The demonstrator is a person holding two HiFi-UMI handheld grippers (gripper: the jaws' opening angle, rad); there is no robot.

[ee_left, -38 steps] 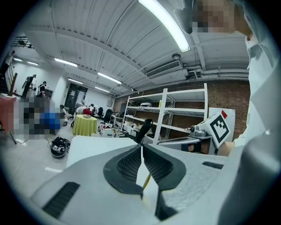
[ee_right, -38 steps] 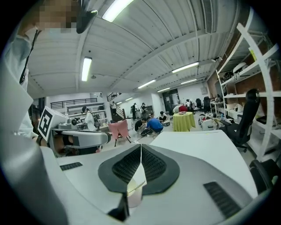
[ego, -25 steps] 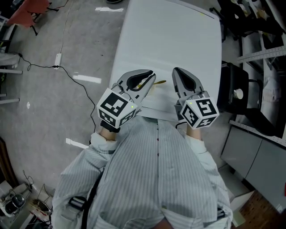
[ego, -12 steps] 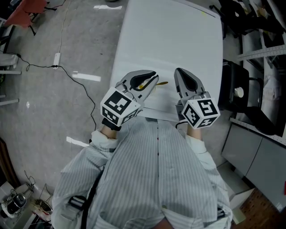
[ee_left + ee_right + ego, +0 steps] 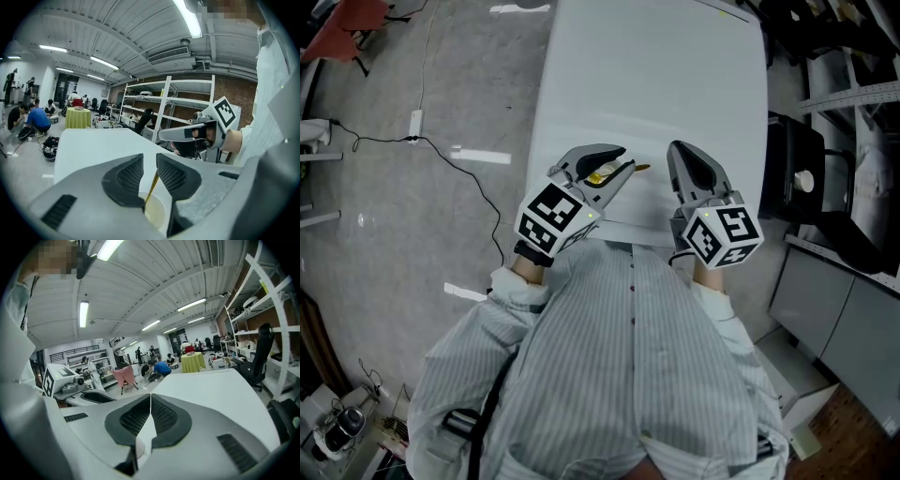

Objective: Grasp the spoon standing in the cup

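Standing in the cup at six o'clock below the left gripper, the yellow spoon is rising between its parted jaws, which have just been opening. At three o'clock, the right gripper is hovering with jaws together

The left gripper, jaws just opening, seemingly straddles the yellow spoon.

A thin golden-yellow spoon stands in a pale cream round cup. The long table is white. At six o'clock, the cloth shirt has thin grey stripes. At nine o'clock, a cube has black-and-white squares.
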